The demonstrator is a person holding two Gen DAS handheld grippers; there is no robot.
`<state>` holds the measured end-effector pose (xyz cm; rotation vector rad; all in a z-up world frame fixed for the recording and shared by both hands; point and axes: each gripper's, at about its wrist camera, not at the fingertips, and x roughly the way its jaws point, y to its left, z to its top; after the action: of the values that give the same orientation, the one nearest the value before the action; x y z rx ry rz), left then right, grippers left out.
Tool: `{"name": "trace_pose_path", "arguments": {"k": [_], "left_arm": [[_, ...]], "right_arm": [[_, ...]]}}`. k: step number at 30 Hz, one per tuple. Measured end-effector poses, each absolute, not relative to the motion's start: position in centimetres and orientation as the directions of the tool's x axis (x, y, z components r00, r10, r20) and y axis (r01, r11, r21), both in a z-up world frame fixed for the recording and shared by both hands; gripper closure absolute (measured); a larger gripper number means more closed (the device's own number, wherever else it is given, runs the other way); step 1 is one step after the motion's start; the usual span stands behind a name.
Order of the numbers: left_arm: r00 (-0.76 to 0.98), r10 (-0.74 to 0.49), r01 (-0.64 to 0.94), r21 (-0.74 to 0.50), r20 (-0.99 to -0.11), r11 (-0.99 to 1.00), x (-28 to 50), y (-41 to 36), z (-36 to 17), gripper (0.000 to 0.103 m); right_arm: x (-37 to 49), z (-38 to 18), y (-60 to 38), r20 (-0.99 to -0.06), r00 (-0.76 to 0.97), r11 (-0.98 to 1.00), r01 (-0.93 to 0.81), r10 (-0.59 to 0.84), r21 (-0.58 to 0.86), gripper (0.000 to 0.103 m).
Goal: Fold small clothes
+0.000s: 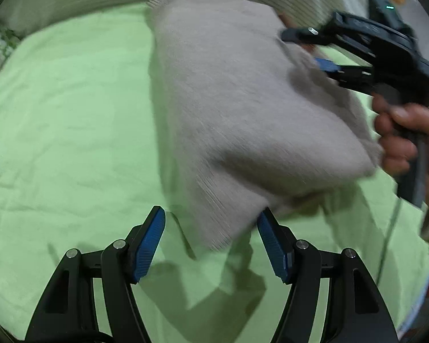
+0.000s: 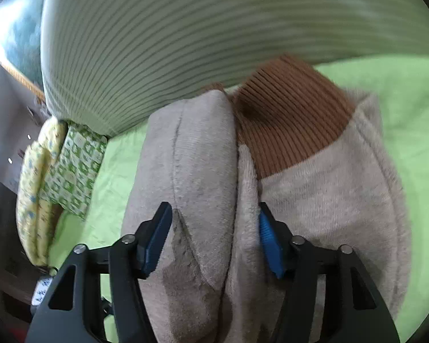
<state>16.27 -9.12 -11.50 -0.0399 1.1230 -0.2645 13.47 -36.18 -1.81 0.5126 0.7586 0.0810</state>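
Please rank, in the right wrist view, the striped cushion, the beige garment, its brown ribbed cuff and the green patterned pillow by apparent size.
1. Striped cushion and beige garment: similar; the garment sits nearer the camera, so unsure.
2. Brown ribbed cuff.
3. Green patterned pillow.

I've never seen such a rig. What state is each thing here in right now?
Beige garment: bunched, lifted off the sheet.
Brown ribbed cuff: exposed, uppermost.
Left gripper: open, empty.
Right gripper: closed on the garment.
Green sheet: spread, lightly wrinkled.
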Motion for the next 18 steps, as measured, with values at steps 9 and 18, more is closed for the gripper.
{"name": "trace_pose_path", "arguments": {"k": [9, 18], "left_arm": [[0.419, -0.170, 0.083, -0.149, -0.892, 0.985, 16.2, -9.3, -12.4, 0.035], [0.413, -0.205, 0.080, -0.189, -0.887, 0.979, 16.8, -8.9, -11.6, 0.039]], "right_arm": [[15.6, -1.8, -32.9, -0.691, 0.691, 0.934, 0.064, 0.213, 0.351, 0.083], [7.2, 6.2, -34.1, -0.498, 0.861, 0.962, 0.043, 0.101, 0.270, 0.089]]}}
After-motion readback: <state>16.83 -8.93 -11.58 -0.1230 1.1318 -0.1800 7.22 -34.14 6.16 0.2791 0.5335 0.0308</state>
